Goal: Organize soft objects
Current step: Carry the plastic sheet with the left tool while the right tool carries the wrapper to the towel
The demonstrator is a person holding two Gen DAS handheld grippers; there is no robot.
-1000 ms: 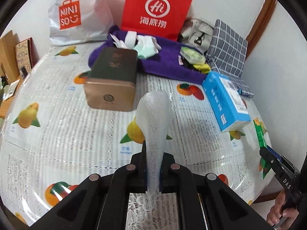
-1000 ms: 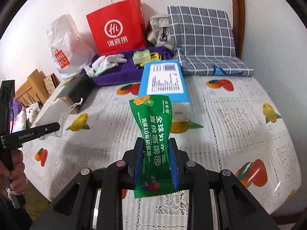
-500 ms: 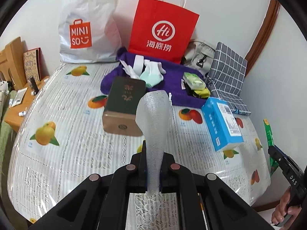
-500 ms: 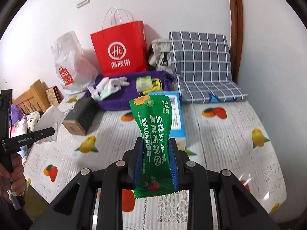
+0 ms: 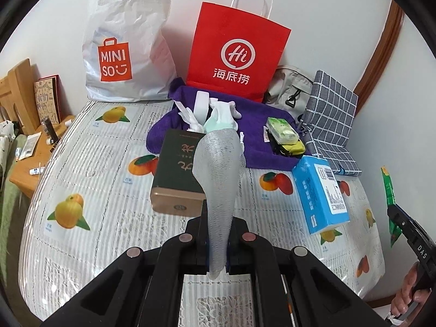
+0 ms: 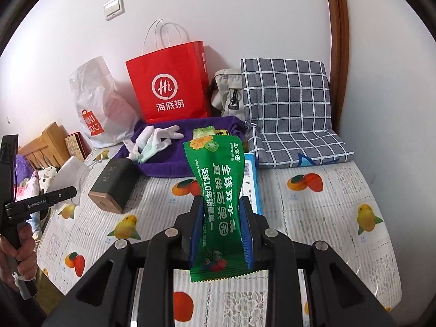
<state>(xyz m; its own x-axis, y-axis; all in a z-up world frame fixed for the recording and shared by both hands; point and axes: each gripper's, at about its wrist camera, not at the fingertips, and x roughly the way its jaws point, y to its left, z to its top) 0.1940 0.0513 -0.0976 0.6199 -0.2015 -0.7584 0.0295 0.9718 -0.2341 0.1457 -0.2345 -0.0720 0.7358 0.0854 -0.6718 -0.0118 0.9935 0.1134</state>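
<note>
My left gripper (image 5: 216,234) is shut on a white foam net sleeve (image 5: 218,174) that stands up from its jaws above the table. My right gripper (image 6: 222,226) is shut on a green snack packet (image 6: 218,188), held upright between its blue pads (image 6: 246,231). Further back lies a purple towel (image 5: 256,133) with white gloves (image 5: 218,114) and a green tissue pack (image 5: 282,130) on it. In the right wrist view the left gripper (image 6: 41,204) shows at the left edge with the foam sleeve (image 6: 70,174).
A dark green and gold box (image 5: 177,174) and a blue box (image 5: 320,193) lie on the fruit-print tablecloth (image 5: 90,179). A red paper bag (image 5: 234,57), a white Miniso bag (image 5: 125,49), a beige bag (image 5: 288,87) and a checked cushion (image 6: 288,114) line the wall.
Both grippers have risen and drawn back from the table with their loads still held, so more of the wall and bags shows in both views.
</note>
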